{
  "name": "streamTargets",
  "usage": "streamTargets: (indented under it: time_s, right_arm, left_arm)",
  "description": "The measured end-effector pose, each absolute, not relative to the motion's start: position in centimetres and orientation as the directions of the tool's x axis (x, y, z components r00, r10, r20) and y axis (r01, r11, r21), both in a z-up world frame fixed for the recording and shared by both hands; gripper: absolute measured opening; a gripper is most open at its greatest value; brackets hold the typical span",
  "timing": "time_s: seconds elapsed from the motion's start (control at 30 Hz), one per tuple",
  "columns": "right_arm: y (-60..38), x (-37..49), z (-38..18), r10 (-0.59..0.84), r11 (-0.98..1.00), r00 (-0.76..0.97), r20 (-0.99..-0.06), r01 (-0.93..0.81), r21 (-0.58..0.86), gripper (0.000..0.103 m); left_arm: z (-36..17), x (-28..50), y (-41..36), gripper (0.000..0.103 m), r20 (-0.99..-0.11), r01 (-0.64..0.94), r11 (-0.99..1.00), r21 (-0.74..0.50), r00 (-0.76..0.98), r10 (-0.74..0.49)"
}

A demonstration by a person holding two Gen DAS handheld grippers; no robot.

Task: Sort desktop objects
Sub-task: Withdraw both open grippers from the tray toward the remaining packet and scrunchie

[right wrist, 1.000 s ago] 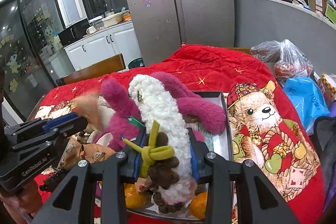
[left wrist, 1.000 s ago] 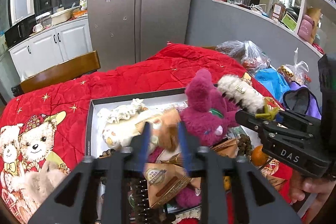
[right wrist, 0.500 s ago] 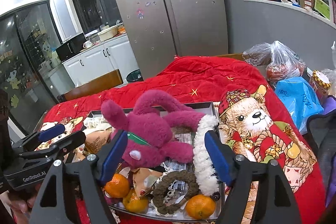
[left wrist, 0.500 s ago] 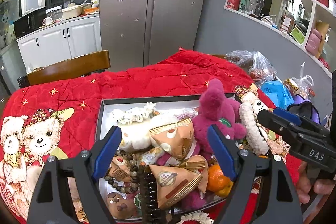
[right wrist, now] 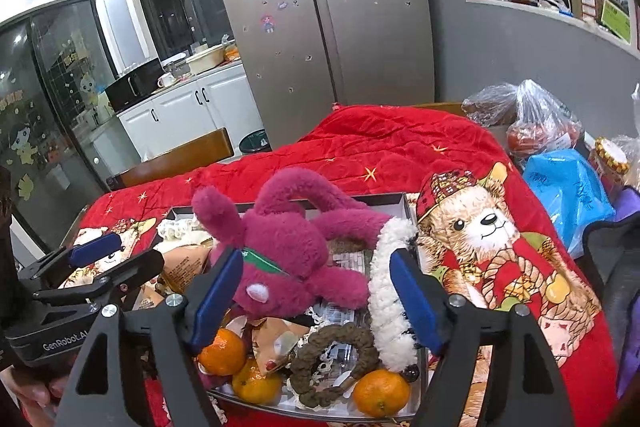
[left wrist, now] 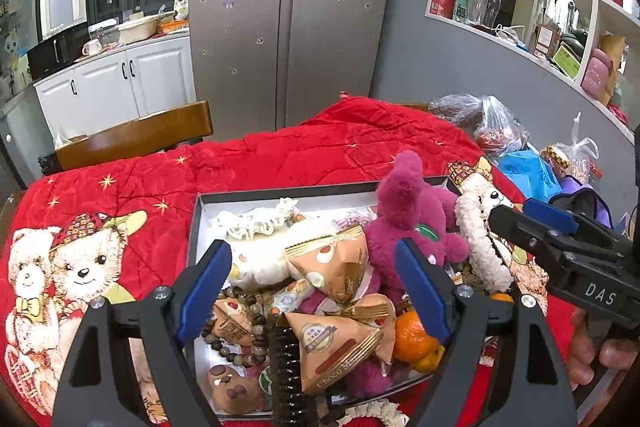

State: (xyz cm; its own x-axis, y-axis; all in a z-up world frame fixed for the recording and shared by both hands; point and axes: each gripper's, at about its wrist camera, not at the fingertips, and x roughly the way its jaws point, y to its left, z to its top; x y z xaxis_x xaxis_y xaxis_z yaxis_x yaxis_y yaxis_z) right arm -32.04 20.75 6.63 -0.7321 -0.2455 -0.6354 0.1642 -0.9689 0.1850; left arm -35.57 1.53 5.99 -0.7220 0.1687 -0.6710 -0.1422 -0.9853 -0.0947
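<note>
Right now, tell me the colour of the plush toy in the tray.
Magenta-purple; the plush toy shows best in the right wrist view.

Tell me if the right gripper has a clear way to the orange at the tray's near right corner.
Probably yes. The right gripper is open and holds nothing, and the orange lies uncovered just below it, beside the brown rope ring and the white fluffy loop.

- grey tray (left wrist: 194,227) on red quilt, piled full
- magenta plush (right wrist: 288,259) lying on top, arms flung out
- white fluffy loop (right wrist: 386,291) beside it at right edge
- triangular snack packs (left wrist: 332,261), brown beads (left wrist: 236,307), oranges (right wrist: 380,393) at near edge
</note>
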Motion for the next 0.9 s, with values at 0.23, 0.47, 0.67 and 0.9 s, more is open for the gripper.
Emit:
streamTargets:
  time_s: [0.23, 0.47, 0.67, 0.9]
  right_arm:
    - [20.9, -30.6, 9.1, -0.235, -0.971, -0.764, -0.6, 0.165, 0.171, 0.078]
    - [21.0, -26.6, 12.5, -0.241, -0.969, -0.798, -0.553, 0.168, 0.18, 0.079]
    - [21.0, -22.0, 14.5, -0.242, -0.969, -0.82, -0.519, 0.178, 0.172, 0.08]
    - [20.0, -17.2, 16.4, -0.229, -0.974, -0.845, -0.484, 0.2, 0.111, 0.081]
  left_arm:
    - [9.3, -32.8, 1.1, 0.085, -0.64, -0.169, -0.975, -0.142, -0.736, 0.221]
    - [13.3, -26.2, 0.5, 0.085, -0.561, -0.146, -0.985, -0.092, -0.809, 0.172]
    - [14.5, -20.8, -0.6, 0.092, -0.549, -0.152, -0.98, -0.124, -0.812, 0.196]
    - [15.9, -16.2, -1.0, 0.093, -0.53, -0.19, -0.97, -0.15, -0.813, 0.241]
